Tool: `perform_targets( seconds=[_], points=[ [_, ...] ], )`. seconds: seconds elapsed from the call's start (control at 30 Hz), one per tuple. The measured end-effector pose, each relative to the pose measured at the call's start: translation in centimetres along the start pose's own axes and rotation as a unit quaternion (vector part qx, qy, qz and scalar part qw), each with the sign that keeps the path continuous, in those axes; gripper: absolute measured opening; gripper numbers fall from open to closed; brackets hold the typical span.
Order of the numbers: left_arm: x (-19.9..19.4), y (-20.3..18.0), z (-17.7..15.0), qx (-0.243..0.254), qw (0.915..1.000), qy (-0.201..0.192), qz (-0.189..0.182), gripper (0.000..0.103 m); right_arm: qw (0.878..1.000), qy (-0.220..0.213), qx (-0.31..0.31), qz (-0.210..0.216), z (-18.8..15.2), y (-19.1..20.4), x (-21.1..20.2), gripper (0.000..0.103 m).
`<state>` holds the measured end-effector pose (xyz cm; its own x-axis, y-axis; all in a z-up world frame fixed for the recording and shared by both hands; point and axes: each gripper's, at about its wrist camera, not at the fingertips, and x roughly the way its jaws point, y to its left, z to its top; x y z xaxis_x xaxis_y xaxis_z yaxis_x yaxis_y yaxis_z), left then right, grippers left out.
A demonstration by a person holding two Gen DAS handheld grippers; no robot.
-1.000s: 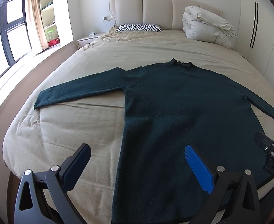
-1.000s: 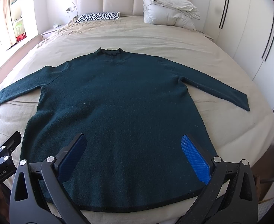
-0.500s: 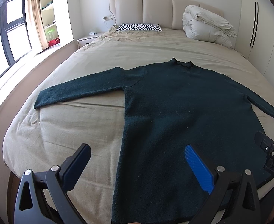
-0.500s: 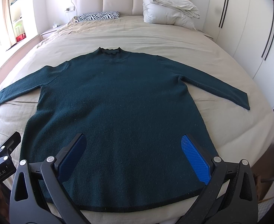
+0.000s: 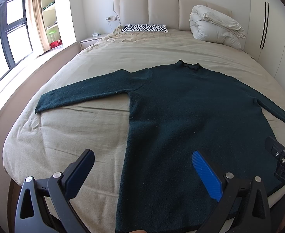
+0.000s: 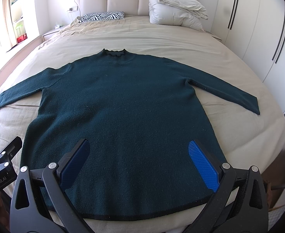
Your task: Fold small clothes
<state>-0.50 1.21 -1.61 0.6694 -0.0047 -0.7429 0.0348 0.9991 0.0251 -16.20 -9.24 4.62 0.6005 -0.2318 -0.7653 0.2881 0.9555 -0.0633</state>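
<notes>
A dark green long-sleeved sweater [image 5: 191,116] [image 6: 119,106] lies flat on the bed, face up, collar toward the headboard and both sleeves spread out sideways. My left gripper [image 5: 142,169] hovers open above the sweater's lower left edge, nothing between its blue pads. My right gripper [image 6: 138,159] hovers open over the hem's middle, also holding nothing. The right gripper's tip shows at the right edge of the left wrist view, and the left gripper's tip at the left edge of the right wrist view.
The bed [image 5: 80,136] has a beige sheet. A zebra-striped pillow [image 6: 103,16] and a rolled white duvet [image 6: 175,9] lie by the headboard. White wardrobes [image 6: 259,29] stand to the right, a window and shelves [image 5: 16,29] to the left.
</notes>
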Motion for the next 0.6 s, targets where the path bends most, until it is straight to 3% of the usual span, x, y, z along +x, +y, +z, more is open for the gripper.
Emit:
perform_targets(
  seconds=[0.6],
  points=[
    [0.4,-1.3,0.2,0.017,0.9997,-0.017,-0.005,0.103,1.000,-0.004,0.009,0.004,0.2,-0.9,0.6,0.103]
  ],
)
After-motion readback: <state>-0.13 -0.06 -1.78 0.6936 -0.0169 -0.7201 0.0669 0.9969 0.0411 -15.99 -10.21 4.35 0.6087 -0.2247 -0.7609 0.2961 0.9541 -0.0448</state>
